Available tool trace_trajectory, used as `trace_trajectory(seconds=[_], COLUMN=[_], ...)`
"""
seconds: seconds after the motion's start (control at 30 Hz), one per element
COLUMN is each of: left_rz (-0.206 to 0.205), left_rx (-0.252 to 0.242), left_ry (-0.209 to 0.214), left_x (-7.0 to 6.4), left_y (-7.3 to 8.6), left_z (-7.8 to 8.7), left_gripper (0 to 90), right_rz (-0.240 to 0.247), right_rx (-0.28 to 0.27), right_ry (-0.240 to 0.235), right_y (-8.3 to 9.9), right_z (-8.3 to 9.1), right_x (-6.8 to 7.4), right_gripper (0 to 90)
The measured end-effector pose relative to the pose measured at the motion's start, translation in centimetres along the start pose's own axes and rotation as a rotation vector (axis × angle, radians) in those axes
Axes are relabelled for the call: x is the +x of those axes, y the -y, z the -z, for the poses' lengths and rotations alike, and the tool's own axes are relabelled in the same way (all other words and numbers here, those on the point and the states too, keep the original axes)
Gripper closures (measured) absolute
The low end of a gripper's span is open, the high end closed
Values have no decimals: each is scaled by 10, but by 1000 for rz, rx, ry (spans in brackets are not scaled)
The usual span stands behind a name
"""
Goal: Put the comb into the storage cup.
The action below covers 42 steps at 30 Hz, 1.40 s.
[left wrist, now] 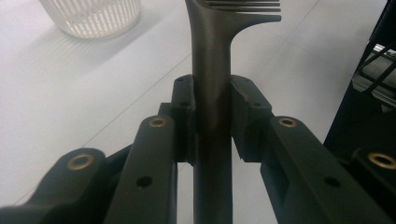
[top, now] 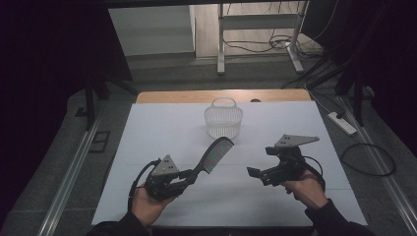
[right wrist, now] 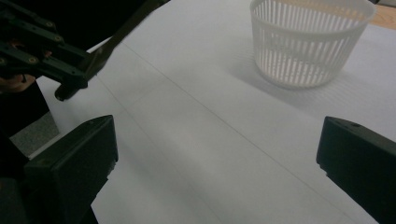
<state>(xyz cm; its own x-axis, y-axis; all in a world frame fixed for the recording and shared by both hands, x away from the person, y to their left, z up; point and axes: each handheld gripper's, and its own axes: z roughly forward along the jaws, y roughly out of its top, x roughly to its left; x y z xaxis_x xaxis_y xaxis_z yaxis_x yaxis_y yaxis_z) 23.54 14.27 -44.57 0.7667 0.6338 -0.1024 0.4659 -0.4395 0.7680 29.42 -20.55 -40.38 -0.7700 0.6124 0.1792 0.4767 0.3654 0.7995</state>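
The left claw (top: 189,175) is clenched on the handle of a dark comb (top: 214,155), low on the white tabletop (top: 157,128) at about 7 o'clock from the middle. In the left gripper view the 2 jaws press flat against the handle (left wrist: 211,93) from both sides, and the teeth point up and away toward 1 o'clock. The comb looks lifted clear of the tabletop, tilted, with its toothed head aimed at the white slatted basket (top: 223,119), which stands at 12 o'clock near the far edge and appears empty as far as its slats allow a look inside.

The right claw (top: 258,174) hovers at about 5 o'clock, released; in the right gripper view its 2 jaws stand wide apart with nothing between them.

By my judgement the pickup is done and the grip is sound. Left to do: carry the comb across the short gap to the basket and let it drop in.
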Motion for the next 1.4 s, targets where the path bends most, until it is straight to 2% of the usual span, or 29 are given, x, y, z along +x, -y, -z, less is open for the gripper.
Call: trace_trajectory(seconds=[0.23,0.43,0.7,1.0,1.4], left_rz=[-9,-8,-11,-13,-39], left_rx=[2,-4,-12,-18,-22], left_ry=[2,11,22,33,43], left_x=[-3,-4,-6,-5,-7], left_y=[-2,-5,-7,-10,-10], left_z=[-5,-9,-12,-16,-18], left_gripper=[722,722,722,722,722], right_rz=[-27,-31,-84,-126,-191], right_rx=[10,13,50,67,82], right_ry=[-48,-50,-70,-84,-121], right_y=[-12,-21,-35,-46,-56], right_z=[-8,-17,-26,-36,-53], right_x=[2,3,3,0,-7], right_gripper=[0,0,0,0,0])
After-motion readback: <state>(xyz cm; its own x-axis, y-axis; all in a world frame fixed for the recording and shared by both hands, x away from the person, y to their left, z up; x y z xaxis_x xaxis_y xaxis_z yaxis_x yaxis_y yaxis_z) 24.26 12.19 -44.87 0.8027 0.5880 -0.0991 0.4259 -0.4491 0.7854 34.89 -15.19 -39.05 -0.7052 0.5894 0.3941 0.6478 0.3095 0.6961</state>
